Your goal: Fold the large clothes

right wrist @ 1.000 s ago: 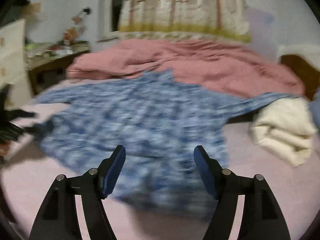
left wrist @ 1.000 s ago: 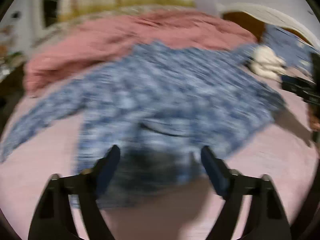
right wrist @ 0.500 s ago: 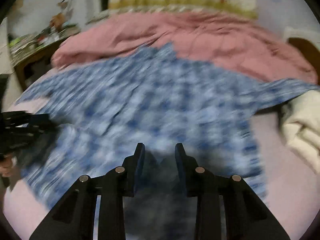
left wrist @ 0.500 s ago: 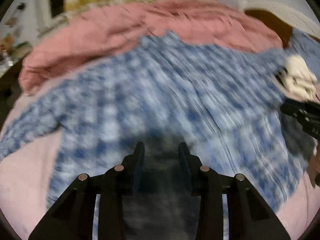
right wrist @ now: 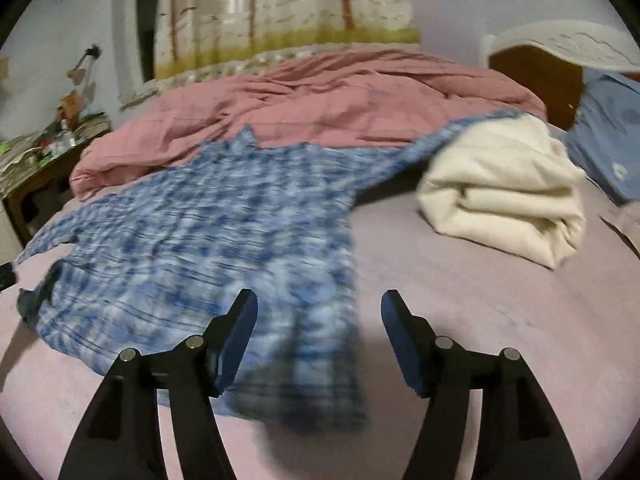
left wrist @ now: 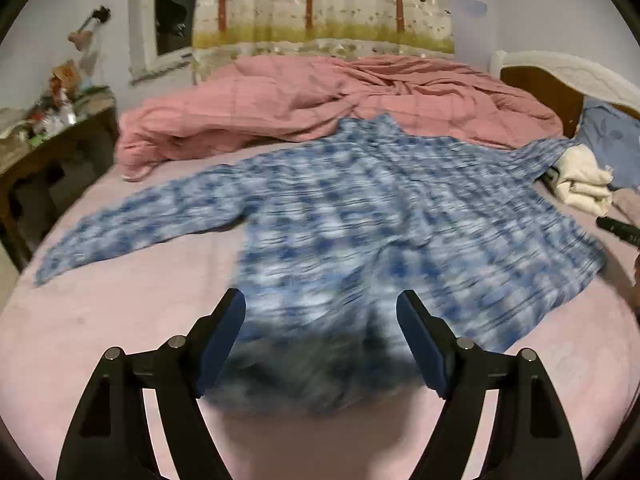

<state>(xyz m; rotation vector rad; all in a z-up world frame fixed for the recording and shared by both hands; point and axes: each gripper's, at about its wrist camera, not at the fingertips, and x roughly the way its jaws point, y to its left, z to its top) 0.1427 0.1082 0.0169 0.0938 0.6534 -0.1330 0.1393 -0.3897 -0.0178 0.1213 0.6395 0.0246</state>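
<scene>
A blue and white checked shirt [left wrist: 360, 216] lies spread on the pink bed sheet [left wrist: 100, 320], sleeves out to both sides, blurred by motion. My left gripper [left wrist: 320, 316] is open, its jaws wide apart over the shirt's near hem. In the right wrist view the shirt [right wrist: 192, 248] lies to the left and centre. My right gripper [right wrist: 318, 312] is open above the shirt's near right corner. Neither gripper holds cloth. The right gripper's tip [left wrist: 618, 230] shows at the right edge of the left wrist view.
A crumpled pink duvet [left wrist: 320, 96] lies behind the shirt. A folded cream cloth [right wrist: 504, 188] and a blue pillow [right wrist: 608, 136] lie at the right by the headboard [right wrist: 560, 52]. A cluttered wooden table [left wrist: 44, 140] stands at the left. A curtain [left wrist: 320, 4] hangs behind.
Half a second ago both grippers were shut on the shirt's hem. Both have opened and let the shirt drop onto the bed, and both have pulled back.
</scene>
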